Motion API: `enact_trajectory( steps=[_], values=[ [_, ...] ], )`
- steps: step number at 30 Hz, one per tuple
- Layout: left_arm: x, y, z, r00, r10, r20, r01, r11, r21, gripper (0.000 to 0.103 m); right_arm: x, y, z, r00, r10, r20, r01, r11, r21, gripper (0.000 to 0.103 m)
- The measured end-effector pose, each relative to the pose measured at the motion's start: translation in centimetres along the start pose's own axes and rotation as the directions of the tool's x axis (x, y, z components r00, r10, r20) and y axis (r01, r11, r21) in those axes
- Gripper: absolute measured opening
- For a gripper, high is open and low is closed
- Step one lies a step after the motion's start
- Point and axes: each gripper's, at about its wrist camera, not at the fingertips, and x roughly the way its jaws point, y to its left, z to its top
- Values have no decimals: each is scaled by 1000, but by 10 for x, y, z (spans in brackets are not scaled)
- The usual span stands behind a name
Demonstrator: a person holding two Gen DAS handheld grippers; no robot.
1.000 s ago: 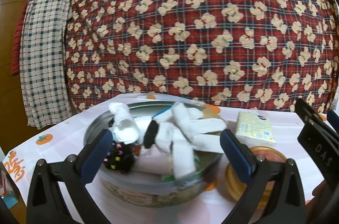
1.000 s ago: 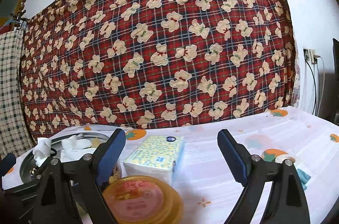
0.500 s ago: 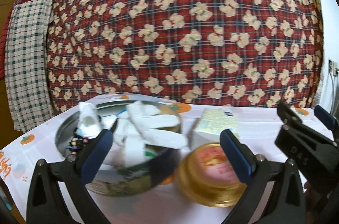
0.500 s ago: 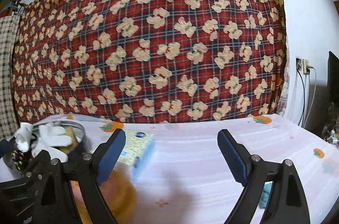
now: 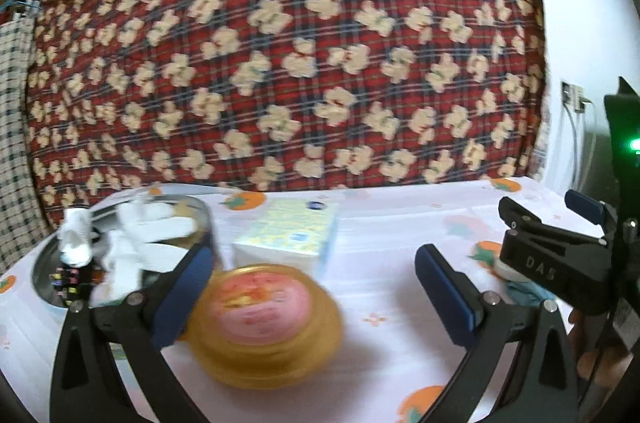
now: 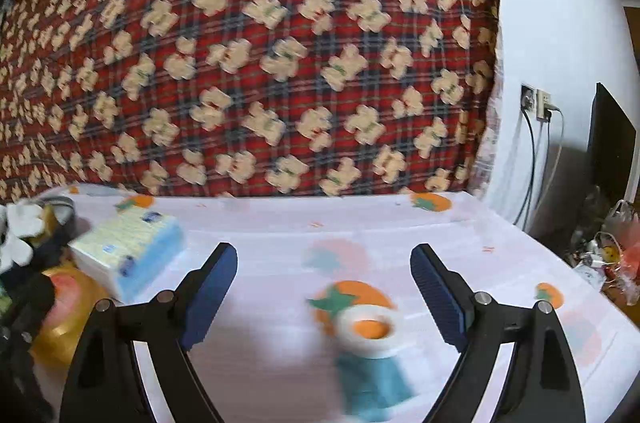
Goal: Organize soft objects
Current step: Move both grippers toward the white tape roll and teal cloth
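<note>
A round metal tin (image 5: 44, 263) at the left holds white rolled socks (image 5: 152, 243) and a small dark beaded item (image 5: 68, 279). My left gripper (image 5: 314, 263) is open and empty, above a yellow lidded tub (image 5: 264, 311) to the right of the tin. My right gripper (image 6: 324, 255) is open and empty too, and shows at the right edge of the left wrist view (image 5: 538, 207). Just ahead of it, between its fingers, lie a white tape roll (image 6: 370, 331) and a blue cloth (image 6: 372, 383) on the tablecloth. The socks (image 6: 20, 231) show at that view's far left.
A tissue pack (image 5: 288, 235) lies behind the yellow tub, also seen as the tissue pack (image 6: 128, 251). A red plaid blanket (image 6: 260, 63) hangs behind the table. The table's right edge (image 6: 560, 263) drops toward wall sockets, cables and clutter. A hand (image 5: 600, 355) holds the right gripper.
Both grippers have swung to the right across the table. The tin has slid to the left of both views, and the tape roll and blue cloth have come between the right gripper's fingers.
</note>
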Motion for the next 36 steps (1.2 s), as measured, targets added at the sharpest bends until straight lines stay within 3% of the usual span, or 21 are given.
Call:
enact_trajectory(
  steps=[4,6,13,17,20,25,28,29,30,36],
  values=[
    [4,-23,1,999,-44,-23,45,998,34,102,14,-35,-1,997,-19,-70,18,1000,-9,90],
    [7,-35,1,997,-70,-38,72,996,46,102,27,-53,-2,988,-18,-151,16,1000,-15,90],
    [19,-59,1,989,-97,-116,106,991,78,102,55,-94,-12,950,75,-303,-61,997,55,88],
    [25,-64,0,985,-89,-149,104,990,99,102,70,-93,-18,913,161,-376,-139,987,83,84],
    [29,-66,-1,982,-85,-167,103,989,104,102,82,-84,-23,874,204,-441,-192,979,72,71],
    [34,-71,-3,976,-88,-200,114,986,125,102,102,-81,-33,807,267,-527,-241,963,119,65],
    [36,-73,-4,973,-90,-211,120,984,132,102,103,-87,-32,805,294,-515,-250,956,156,52],
    [37,-73,-4,972,-90,-216,121,984,133,102,103,-88,-32,801,312,-510,-261,950,171,30],
    [39,-73,-4,971,-89,-223,121,983,135,102,103,-92,-32,803,318,-504,-258,948,188,22],
    [47,-79,-7,960,-85,-268,130,980,154,102,103,-128,-38,818,380,-432,-224,902,368,22]
  ],
)
